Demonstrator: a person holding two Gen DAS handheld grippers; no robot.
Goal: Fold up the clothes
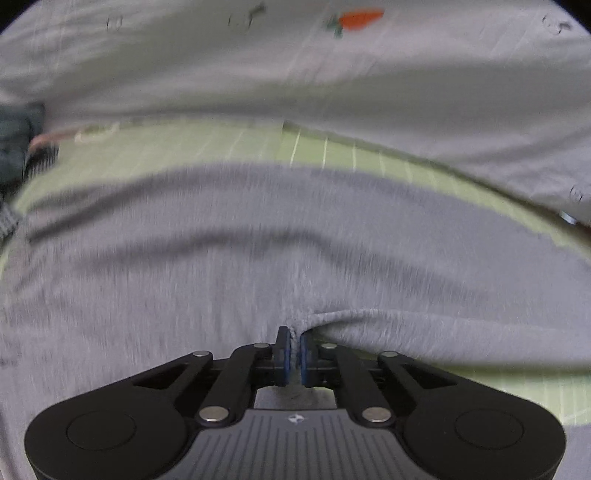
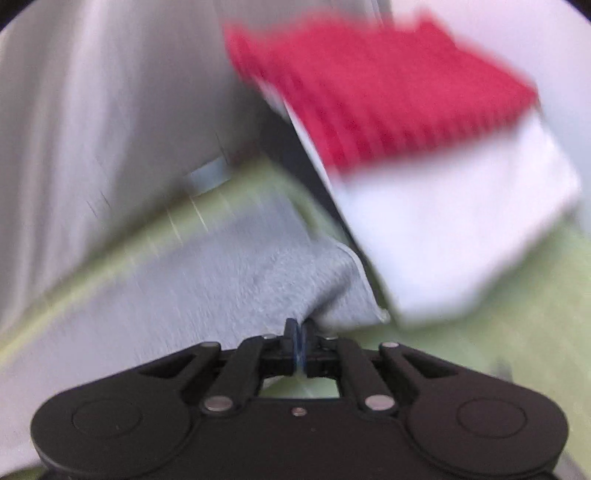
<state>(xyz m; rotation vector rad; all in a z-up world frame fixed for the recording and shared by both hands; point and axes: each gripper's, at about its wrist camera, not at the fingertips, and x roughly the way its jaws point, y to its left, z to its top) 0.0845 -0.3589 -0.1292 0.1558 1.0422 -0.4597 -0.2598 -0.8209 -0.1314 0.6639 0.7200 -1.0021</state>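
Note:
A grey knit garment (image 1: 258,251) lies spread over a green cutting mat (image 1: 207,144). My left gripper (image 1: 294,345) is shut on a pinched edge of the grey garment, with cloth bunched between the blue pads. In the right wrist view the same grey garment (image 2: 221,273) stretches away to the left. My right gripper (image 2: 298,334) is shut on its corner, lifted a little above the mat (image 2: 498,317). Both views are motion-blurred.
A white cloth with a carrot print (image 1: 360,18) lies beyond the mat. A dark garment (image 1: 16,140) sits at the far left. A folded stack, red (image 2: 380,92) on top of white (image 2: 454,229), rests on the mat right of my right gripper.

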